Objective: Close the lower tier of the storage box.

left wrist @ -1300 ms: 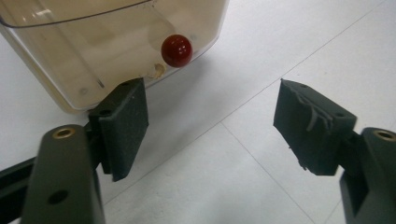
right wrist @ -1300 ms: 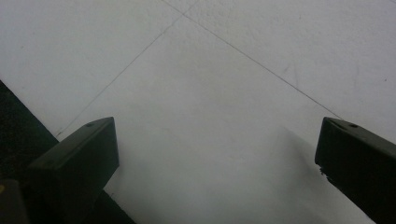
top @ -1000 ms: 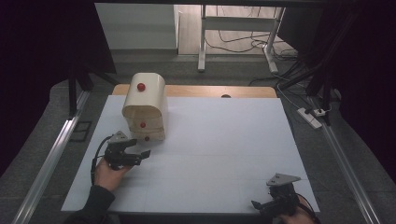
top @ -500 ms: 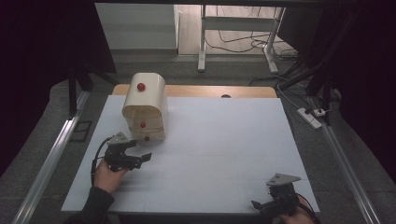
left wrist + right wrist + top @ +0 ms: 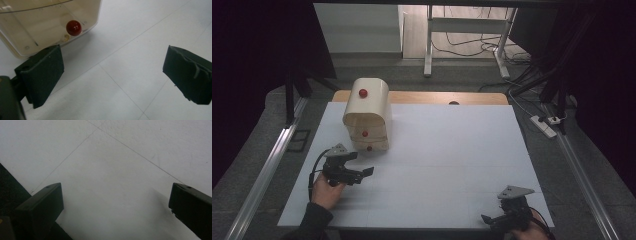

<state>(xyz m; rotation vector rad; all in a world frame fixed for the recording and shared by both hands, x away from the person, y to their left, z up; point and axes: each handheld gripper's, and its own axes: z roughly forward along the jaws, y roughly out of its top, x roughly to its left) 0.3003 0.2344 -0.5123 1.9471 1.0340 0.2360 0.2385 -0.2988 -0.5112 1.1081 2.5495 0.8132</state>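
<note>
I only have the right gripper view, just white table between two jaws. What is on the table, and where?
Observer: In the high view, a cream drawer cabinet with red knobs stands at the far left of the table.
Operator: And the other hand?
Observer: It holds the left gripper just in front of that cabinet, on the person's side of it.
Operator: Is it gripping anything?
Observer: No. Its jaws have just been opening and stand wide with nothing between them. In the left gripper view, the lowest red knob sits beyond one jaw, apart from it.
</note>
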